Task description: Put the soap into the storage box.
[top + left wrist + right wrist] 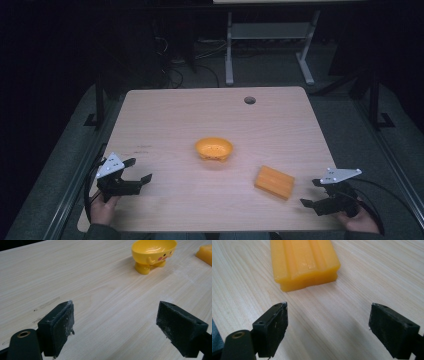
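Your right gripper (316, 192) sits at the near right corner of the table (165, 110), with its jaws spread wide and nothing between them. Right in front of it lies the orange block (303, 261), flat on the wood and near the jaws, not touching them. The block looks like smooth, shiny plastic with long ridges running down its top and a little step along its lower edge. It will likely feel light and hard, and it may be a bit slippery. I would pinch it across its two long sides, low down, where the walls look flat.

Your left gripper (134, 170) is at the near left, jaws spread wide too and holding nothing. Farther off, near the middle of the table, stands a small yellow bowl (153, 253) with stubby feet and a painted face. It looks like thin, glossy plastic, so it may tip easily. Its rim seems the best place to grab.

The black pads (60, 325) look rough and dusty.
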A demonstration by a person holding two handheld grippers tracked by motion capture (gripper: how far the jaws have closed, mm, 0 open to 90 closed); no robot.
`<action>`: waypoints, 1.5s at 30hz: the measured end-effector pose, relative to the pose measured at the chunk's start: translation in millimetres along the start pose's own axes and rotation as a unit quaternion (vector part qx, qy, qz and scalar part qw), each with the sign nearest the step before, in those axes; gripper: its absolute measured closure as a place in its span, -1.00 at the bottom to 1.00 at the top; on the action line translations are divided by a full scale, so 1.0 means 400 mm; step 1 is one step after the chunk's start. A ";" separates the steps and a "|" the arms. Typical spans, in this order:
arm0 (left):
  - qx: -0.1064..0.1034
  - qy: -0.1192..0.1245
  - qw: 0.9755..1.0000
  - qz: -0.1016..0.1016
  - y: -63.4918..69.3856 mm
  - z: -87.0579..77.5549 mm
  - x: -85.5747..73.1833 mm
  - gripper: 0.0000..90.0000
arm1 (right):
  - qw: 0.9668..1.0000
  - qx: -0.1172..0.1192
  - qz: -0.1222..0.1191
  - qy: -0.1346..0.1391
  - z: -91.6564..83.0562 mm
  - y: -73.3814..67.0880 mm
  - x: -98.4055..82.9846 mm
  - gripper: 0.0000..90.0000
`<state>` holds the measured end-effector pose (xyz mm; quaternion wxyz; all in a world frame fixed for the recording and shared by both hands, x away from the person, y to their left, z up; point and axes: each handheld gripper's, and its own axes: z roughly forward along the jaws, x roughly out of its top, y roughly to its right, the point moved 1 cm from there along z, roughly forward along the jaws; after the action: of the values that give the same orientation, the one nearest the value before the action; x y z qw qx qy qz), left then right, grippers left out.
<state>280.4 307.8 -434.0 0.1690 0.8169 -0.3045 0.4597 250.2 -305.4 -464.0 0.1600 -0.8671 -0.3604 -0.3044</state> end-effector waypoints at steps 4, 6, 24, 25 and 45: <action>0.000 0.000 1.000 0.001 0.001 -0.002 0.000 -0.69 | 1.000 -0.002 -0.006 -0.007 0.003 -0.005 0.007 -0.66; 0.000 0.000 1.000 0.000 0.000 0.000 0.000 -0.69 | 1.000 -0.001 -0.004 -0.006 0.003 -0.006 0.010 -0.68; 0.001 0.000 1.000 0.001 0.001 0.000 0.000 -0.69 | 0.999 0.007 -0.037 -0.012 0.000 -0.018 0.083 -0.68; 0.001 -0.001 1.000 0.002 0.001 -0.001 0.000 -0.69 | 0.999 0.008 -0.035 -0.015 0.002 -0.020 0.087 -0.68; 0.003 0.004 1.000 -0.006 -0.002 -0.005 -0.002 -0.69 | 0.997 0.024 -0.066 -0.033 0.027 -0.037 0.155 -0.68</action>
<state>279.5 309.7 -433.6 0.1707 0.8175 -0.2974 0.4628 278.6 -257.1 -431.6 0.1481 -0.8468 -0.4292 -0.2771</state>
